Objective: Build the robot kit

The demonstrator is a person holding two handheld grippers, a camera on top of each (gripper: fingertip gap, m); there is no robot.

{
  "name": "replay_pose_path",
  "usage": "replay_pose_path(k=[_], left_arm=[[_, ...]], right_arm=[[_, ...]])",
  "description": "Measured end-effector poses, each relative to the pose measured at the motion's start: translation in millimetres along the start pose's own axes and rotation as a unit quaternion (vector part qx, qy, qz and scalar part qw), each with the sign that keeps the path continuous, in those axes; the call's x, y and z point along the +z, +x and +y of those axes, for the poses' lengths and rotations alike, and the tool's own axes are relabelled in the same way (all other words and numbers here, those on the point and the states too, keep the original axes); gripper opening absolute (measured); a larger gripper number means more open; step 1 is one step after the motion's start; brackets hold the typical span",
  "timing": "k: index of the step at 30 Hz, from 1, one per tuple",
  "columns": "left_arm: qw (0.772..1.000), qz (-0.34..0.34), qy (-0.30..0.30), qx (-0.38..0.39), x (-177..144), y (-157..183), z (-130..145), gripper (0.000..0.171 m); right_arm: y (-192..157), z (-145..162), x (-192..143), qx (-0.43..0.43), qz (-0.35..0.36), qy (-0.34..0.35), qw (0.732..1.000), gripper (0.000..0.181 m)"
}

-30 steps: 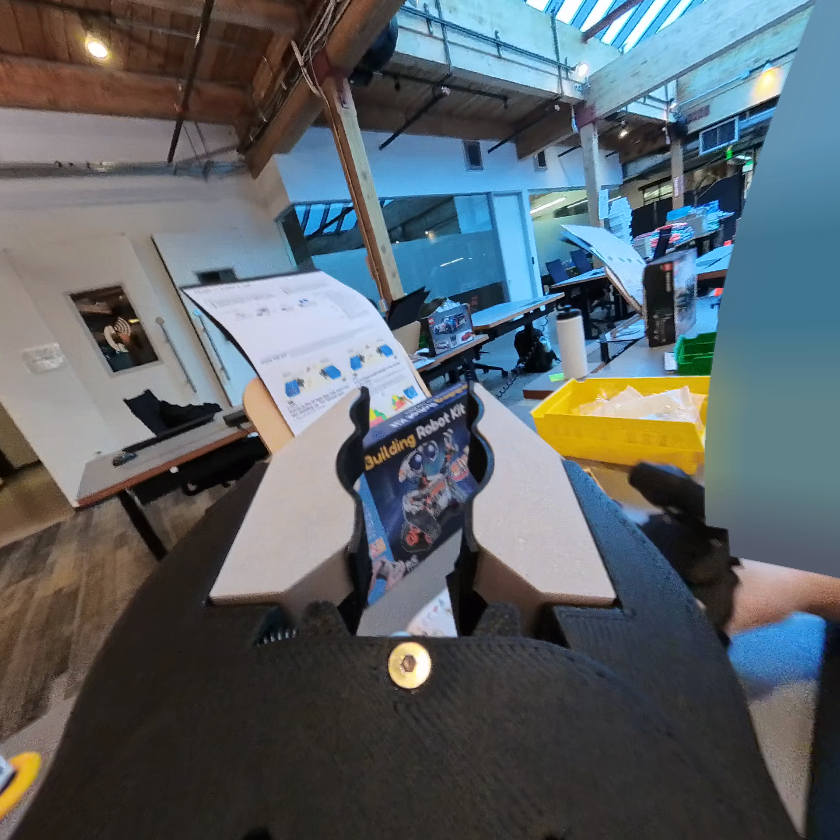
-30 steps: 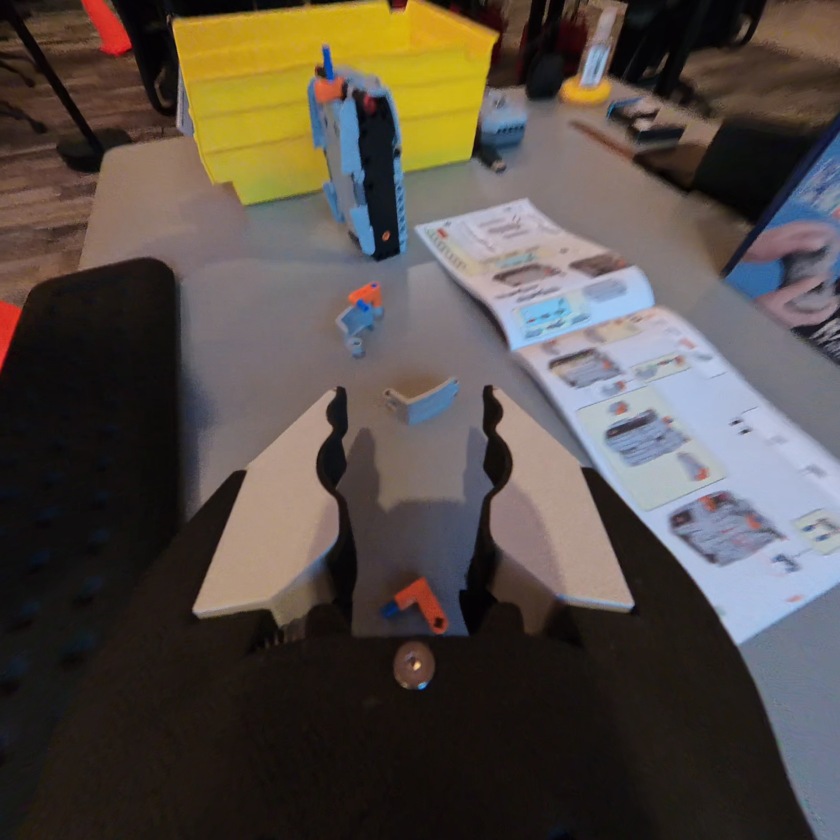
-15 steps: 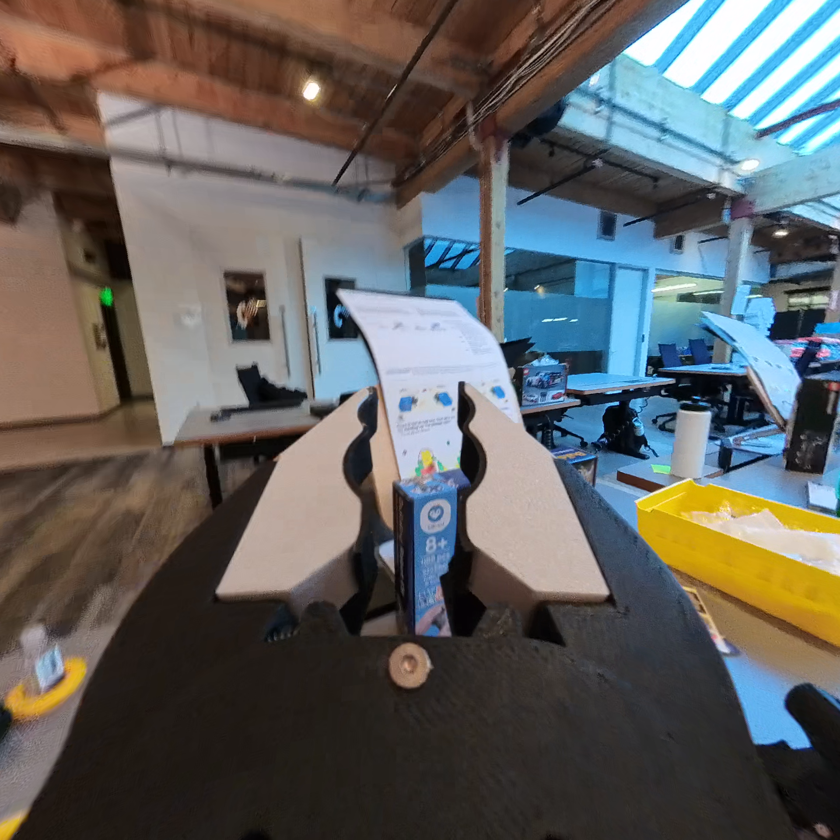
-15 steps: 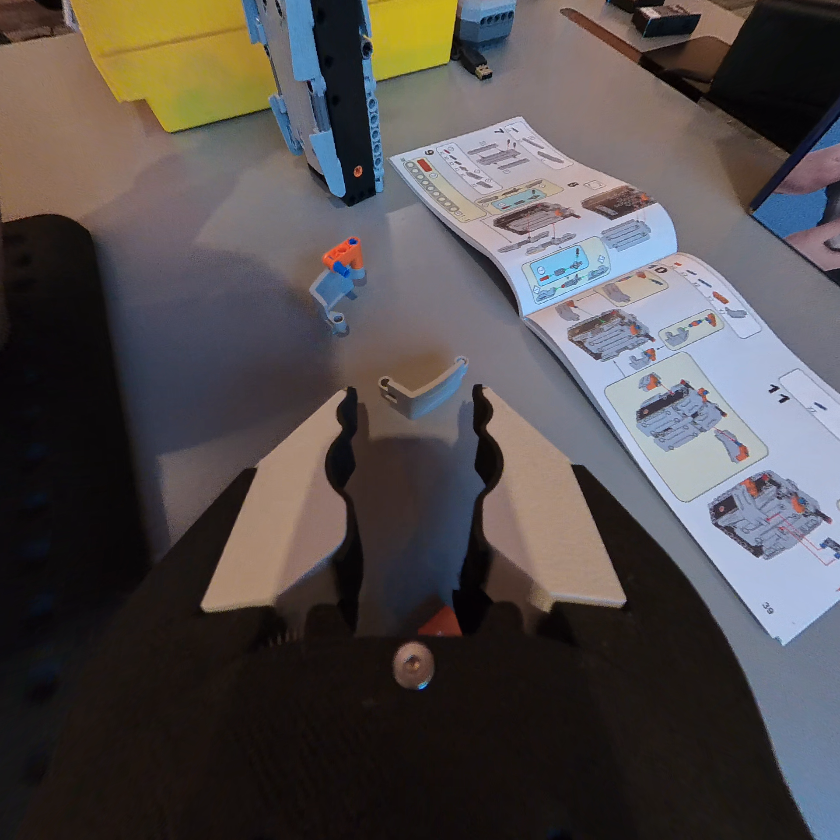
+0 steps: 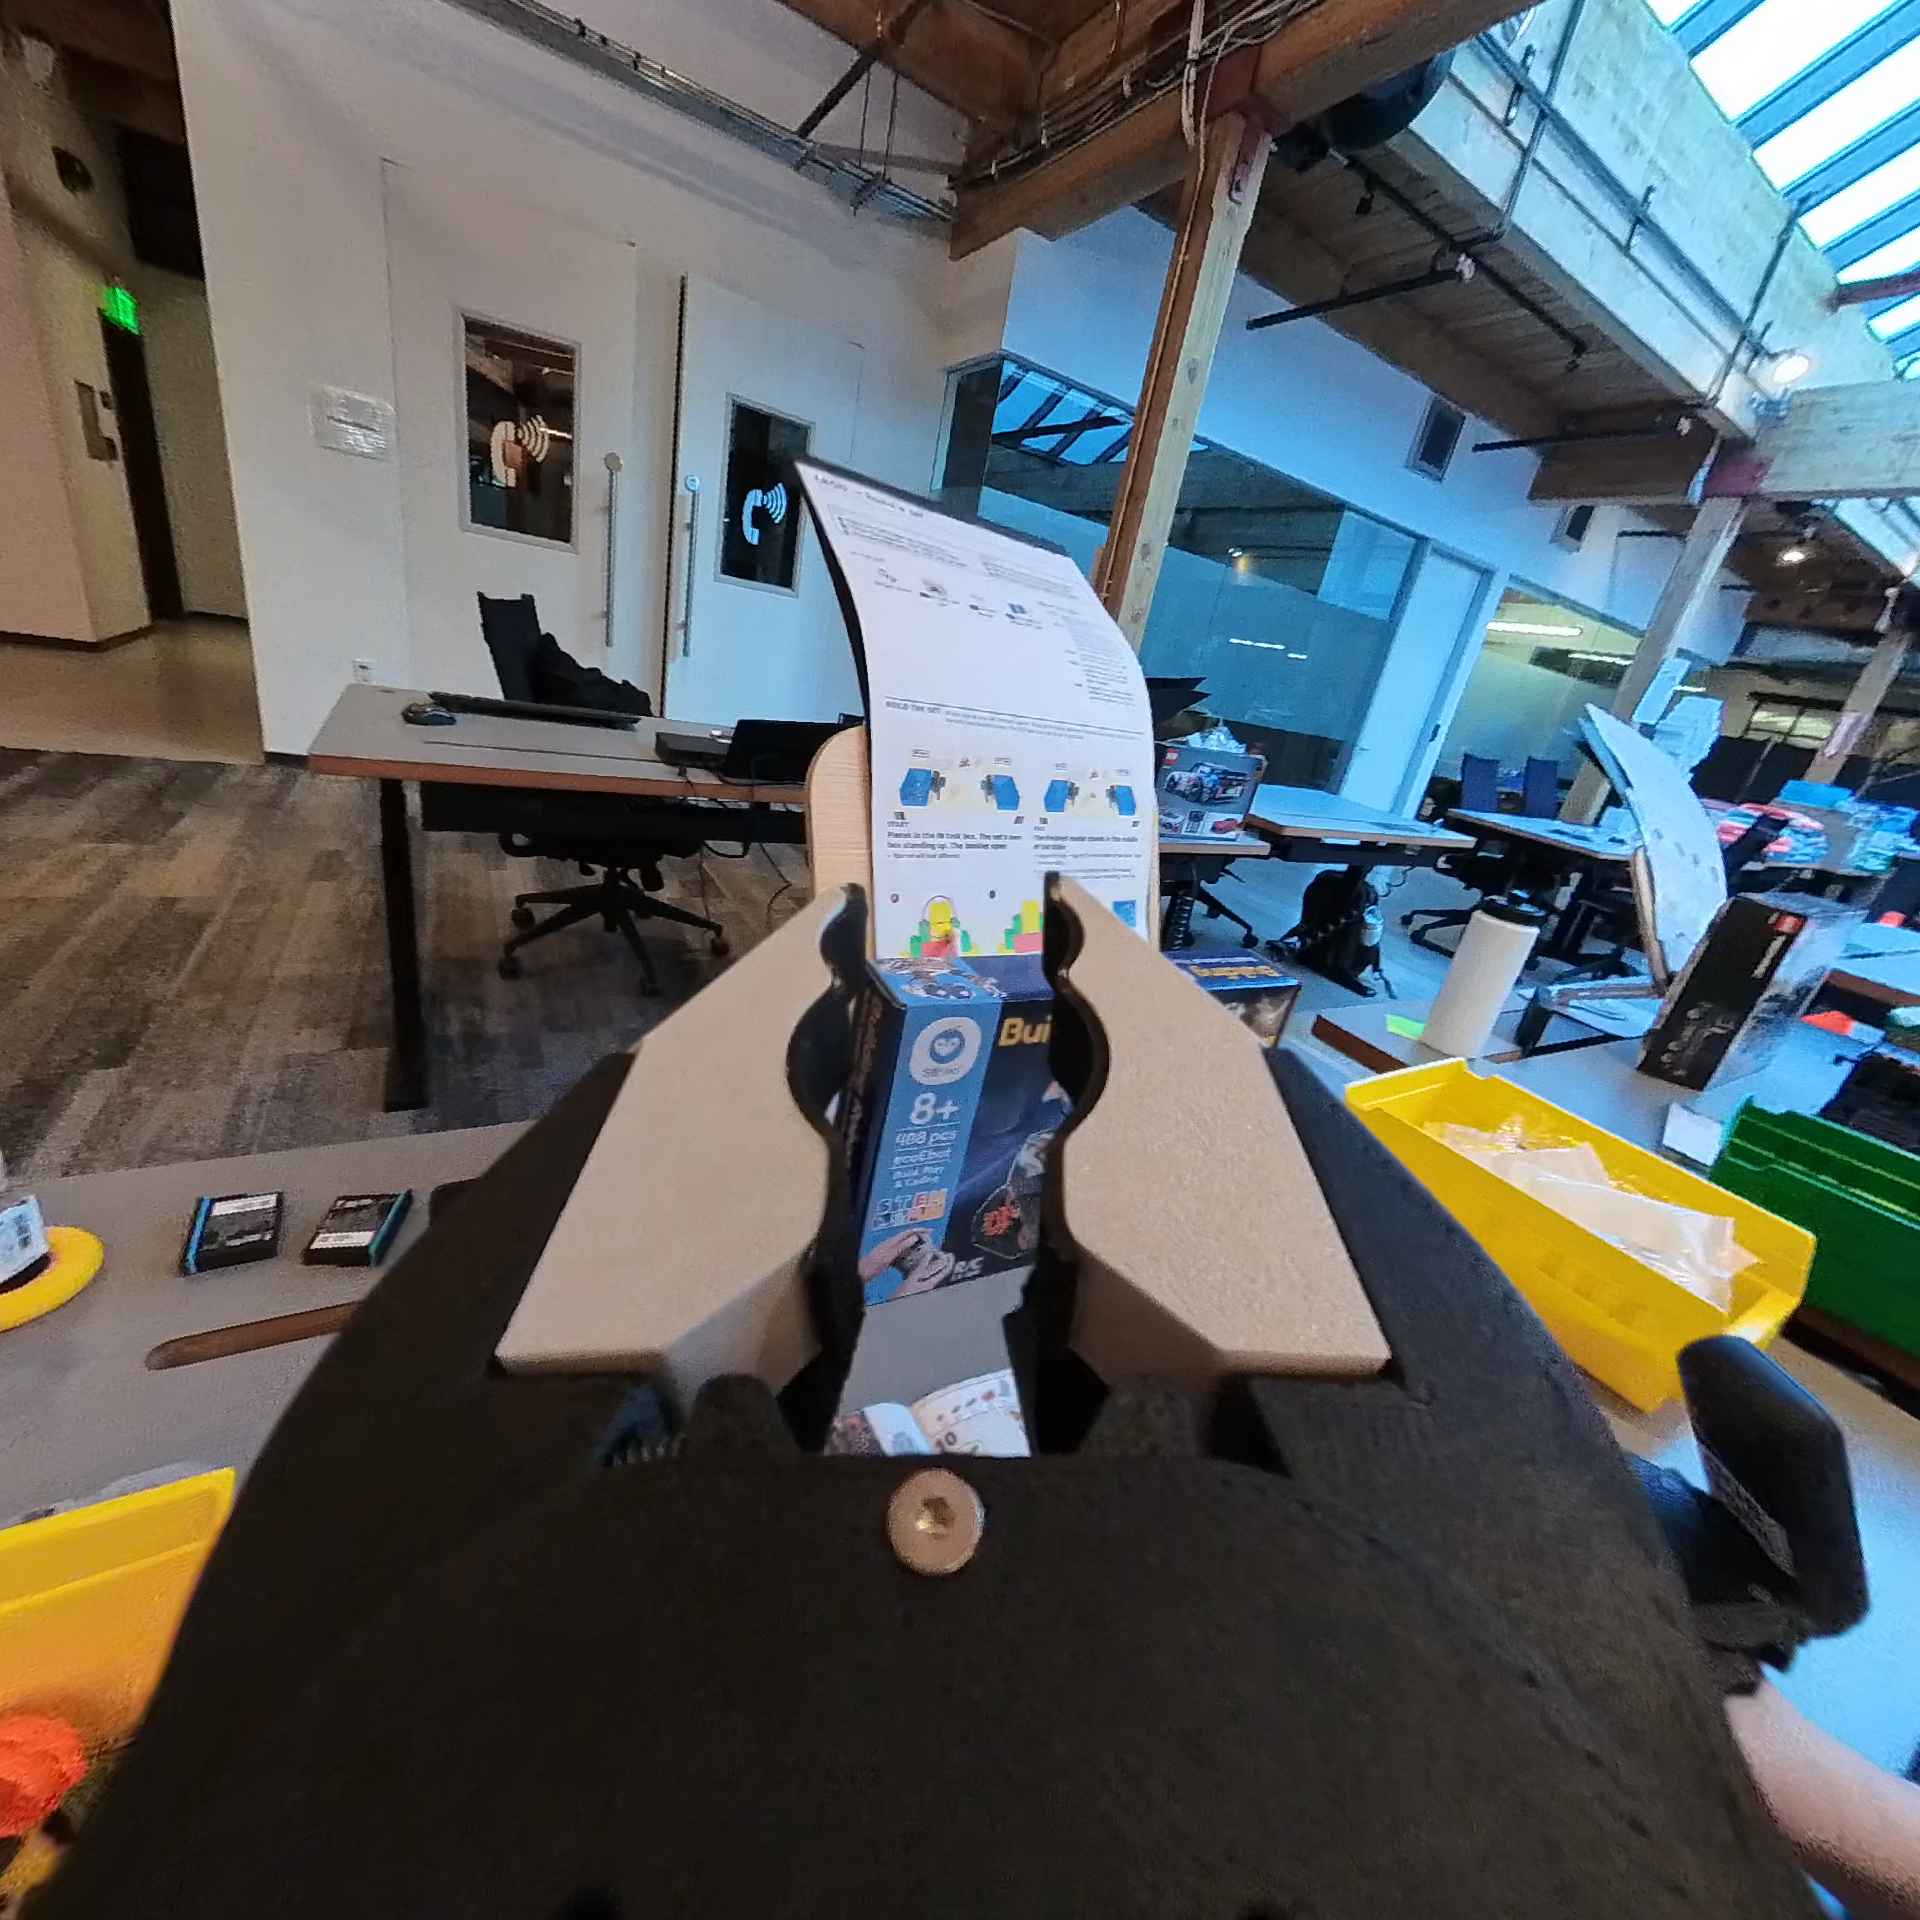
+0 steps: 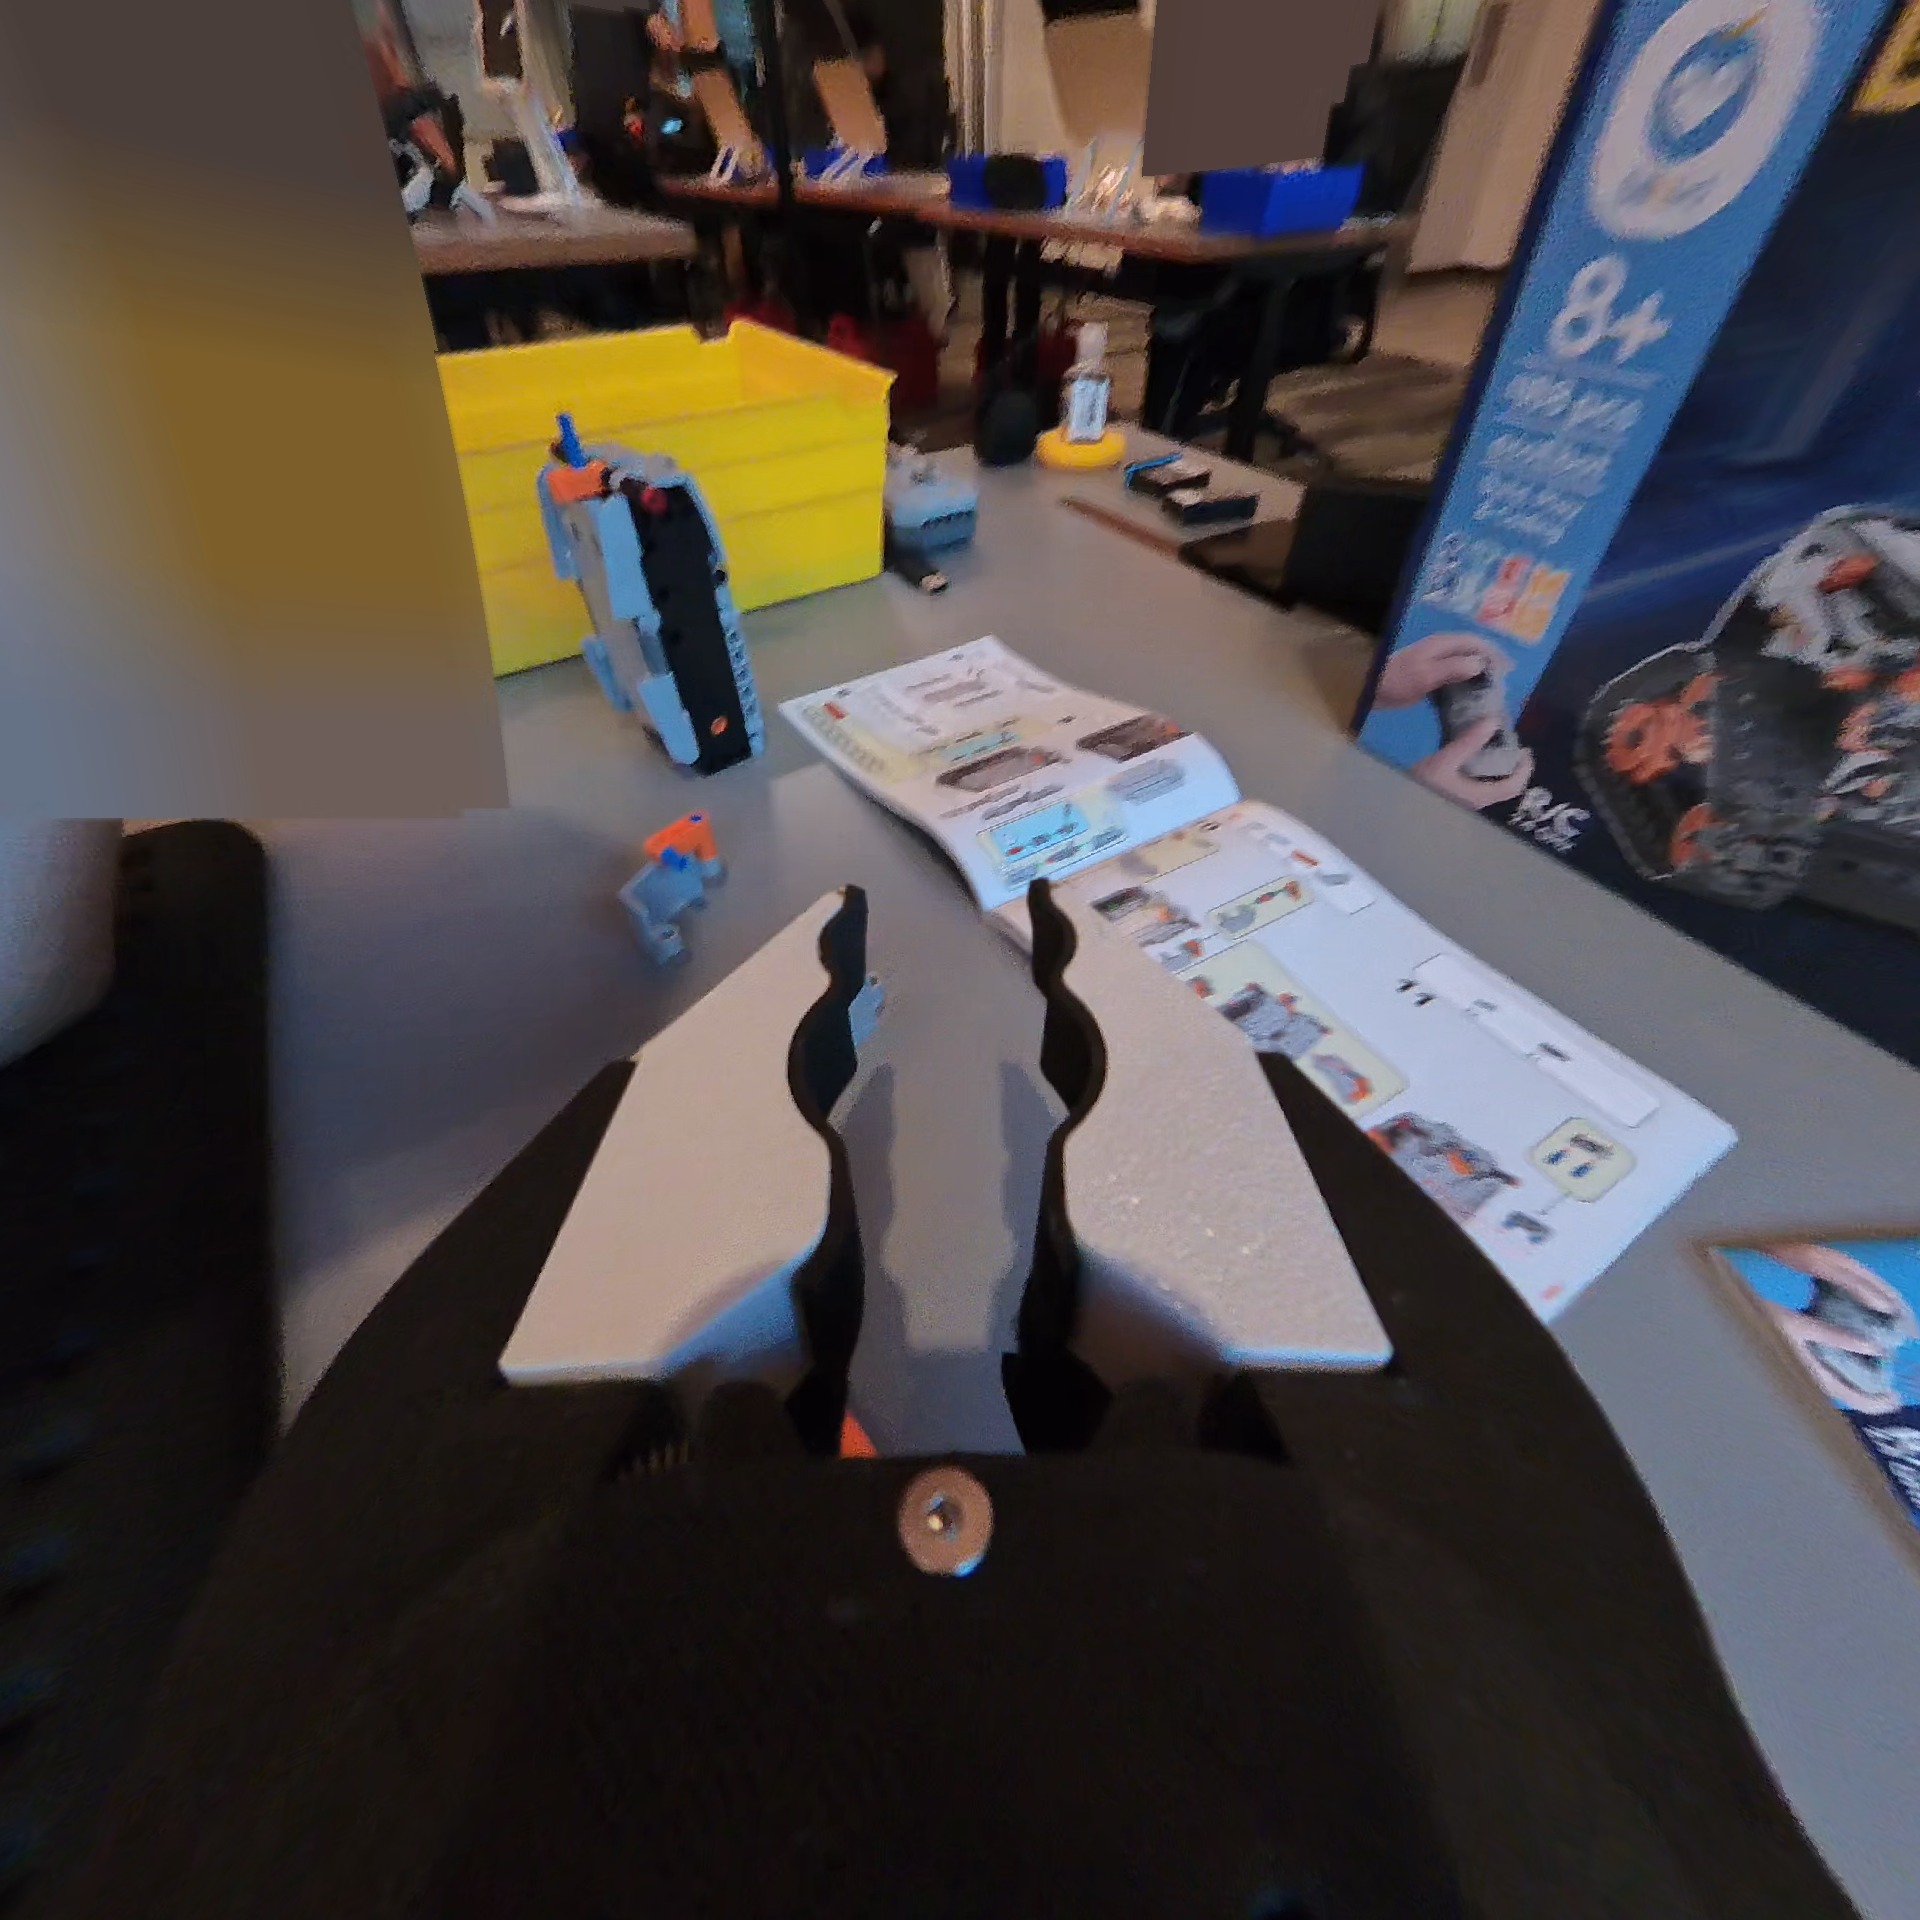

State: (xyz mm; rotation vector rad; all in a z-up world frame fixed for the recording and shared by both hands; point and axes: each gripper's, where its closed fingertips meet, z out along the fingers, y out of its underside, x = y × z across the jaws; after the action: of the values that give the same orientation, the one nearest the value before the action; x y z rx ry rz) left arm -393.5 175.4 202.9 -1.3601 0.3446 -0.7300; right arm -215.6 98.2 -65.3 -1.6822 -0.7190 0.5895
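Note:
My right gripper is open, low over the grey table. A small grey curved piece lies between its fingers, against the left finger, which partly hides it. An orange piece shows at the base of the jaws. A small grey and orange assembly lies just ahead to the left. A tall grey and black model stands behind it. My left gripper is open and empty, pointing at an upright blue box that stands beyond its fingertips.
An open instruction booklet lies to the right, with the blue box standing behind it. A yellow bin stands behind the model, next to a grey hub. Another yellow bin and a sheet on a wooden stand show in the left wrist view. The gap from one gripper's tips to the other's is roughly 35 cm.
My right gripper has tilted up and moved forward, its jaws have narrowed, and the grey piece now sits between its fingers. My left gripper has swung round and now faces the box's corner.

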Motion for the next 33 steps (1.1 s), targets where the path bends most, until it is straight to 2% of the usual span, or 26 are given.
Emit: replay_pose_path(k=[4,9,15,19,22,24,27,30,33], left_arm=[[1.000,0.005,-0.003,0.005,-2,5,-1,0.031],[1.000,0.011,-0.025,0.002,4,6,8,0.031],[0.998,0.018,-0.062,0.009,13,10,22,0.031],[0.996,0.028,-0.087,0.008,18,13,32,0.030],[0.994,0.037,-0.106,0.008,20,17,40,0.029],[0.993,0.039,-0.114,0.010,22,19,43,0.029],[0.992,0.043,-0.120,0.016,24,24,46,0.029],[0.990,0.047,-0.128,0.022,26,27,49,0.029],[0.990,0.049,-0.133,0.023,27,29,51,0.029]], right_arm=[[19,-5,-9,-0.014,0.036,0.015,0.999,0.027],[26,-5,-11,-0.015,0.045,0.013,0.999,0.027],[37,2,-14,-0.045,0.055,-0.015,0.997,0.027],[39,21,-21,-0.098,0.005,-0.082,0.992,0.028],[22,56,-38,-0.127,-0.103,-0.171,0.972,0.030],[18,74,-50,-0.147,-0.136,-0.208,0.957,0.029],[16,83,-60,-0.159,-0.152,-0.227,0.949,0.027],[-6,74,-59,-0.136,-0.205,-0.194,0.950,0.025],[-17,84,-57,-0.150,-0.227,-0.211,0.939,0.025]])
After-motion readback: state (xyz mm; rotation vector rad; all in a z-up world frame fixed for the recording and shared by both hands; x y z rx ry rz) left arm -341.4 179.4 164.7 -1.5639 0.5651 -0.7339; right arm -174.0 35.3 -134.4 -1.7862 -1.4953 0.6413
